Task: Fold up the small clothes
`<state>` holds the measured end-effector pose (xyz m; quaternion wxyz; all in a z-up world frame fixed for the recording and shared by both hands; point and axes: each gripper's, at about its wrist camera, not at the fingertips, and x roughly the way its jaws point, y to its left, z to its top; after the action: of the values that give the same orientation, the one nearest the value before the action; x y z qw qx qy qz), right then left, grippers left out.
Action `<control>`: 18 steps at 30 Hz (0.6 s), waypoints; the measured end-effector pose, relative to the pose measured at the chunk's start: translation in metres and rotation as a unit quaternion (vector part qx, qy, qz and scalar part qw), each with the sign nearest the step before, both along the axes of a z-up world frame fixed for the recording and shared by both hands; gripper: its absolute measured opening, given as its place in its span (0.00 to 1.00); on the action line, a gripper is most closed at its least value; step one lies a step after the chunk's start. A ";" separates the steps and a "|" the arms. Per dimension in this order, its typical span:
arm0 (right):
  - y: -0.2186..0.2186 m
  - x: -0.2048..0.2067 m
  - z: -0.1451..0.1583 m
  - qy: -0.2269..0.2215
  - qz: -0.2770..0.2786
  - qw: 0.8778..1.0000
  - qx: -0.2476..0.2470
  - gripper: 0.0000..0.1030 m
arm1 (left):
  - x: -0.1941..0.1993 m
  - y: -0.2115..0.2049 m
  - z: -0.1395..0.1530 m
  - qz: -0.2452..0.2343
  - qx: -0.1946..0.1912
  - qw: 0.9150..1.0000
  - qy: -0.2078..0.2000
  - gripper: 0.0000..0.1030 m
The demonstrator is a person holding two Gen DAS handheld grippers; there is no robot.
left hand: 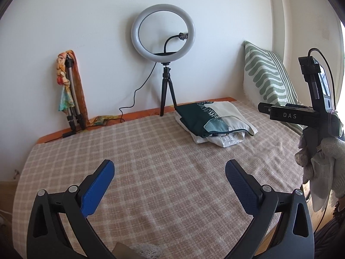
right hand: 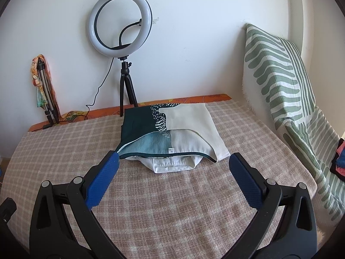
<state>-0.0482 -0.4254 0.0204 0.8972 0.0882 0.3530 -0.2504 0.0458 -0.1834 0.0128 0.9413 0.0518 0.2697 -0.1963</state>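
A folded dark-green and cream patterned garment (right hand: 172,129) lies on top of a folded white garment (right hand: 172,165) at the back of the checked bed cover (right hand: 172,205). The stack also shows in the left wrist view (left hand: 211,120). My right gripper (right hand: 174,164) is open and empty, just in front of the stack, its left fingertip (right hand: 112,161) close to the garment's near left corner. My left gripper (left hand: 170,170) is open and empty over bare cover, well left and in front of the stack. The right gripper's body (left hand: 312,116) shows at the right edge of the left wrist view.
A ring light on a tripod (right hand: 120,30) stands at the wall behind the stack, its cable trailing left. A folded tripod with a colourful scarf (right hand: 43,90) leans at the back left. A green-striped pillow (right hand: 280,82) leans at the right wall. Coloured clothes (right hand: 339,159) lie at the far right.
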 end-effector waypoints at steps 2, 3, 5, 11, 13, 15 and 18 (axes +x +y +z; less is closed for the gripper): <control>0.001 0.002 -0.003 0.002 0.003 1.000 -0.003 1.00 | -0.002 -0.001 -0.001 -0.002 0.005 1.000 -0.003 0.99; 0.001 0.002 -0.004 0.003 0.004 1.000 -0.005 1.00 | -0.003 -0.002 -0.002 -0.004 0.009 1.000 -0.005 0.99; 0.002 0.003 -0.006 0.004 0.007 1.000 -0.010 1.00 | -0.005 -0.005 -0.002 -0.006 0.015 1.000 -0.010 0.99; 0.002 0.004 -0.009 0.006 0.009 1.000 -0.012 1.00 | -0.005 -0.007 -0.003 -0.013 0.016 1.000 -0.010 0.99; -0.001 0.004 -0.010 0.004 0.007 1.000 -0.007 1.00 | -0.005 -0.008 -0.003 -0.014 0.017 1.000 -0.010 0.99; -0.002 0.003 -0.010 0.002 0.004 1.000 -0.003 1.00 | -0.006 -0.008 -0.003 -0.014 0.019 1.000 -0.011 0.99; -0.004 0.002 -0.009 -0.002 0.001 1.000 0.003 1.00 | -0.006 -0.009 -0.004 -0.015 0.020 1.000 -0.009 0.99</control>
<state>-0.0463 -0.4291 0.0111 0.8978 0.0907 0.3524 -0.2481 0.0402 -0.1921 0.0089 0.9395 0.0761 0.2640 -0.2047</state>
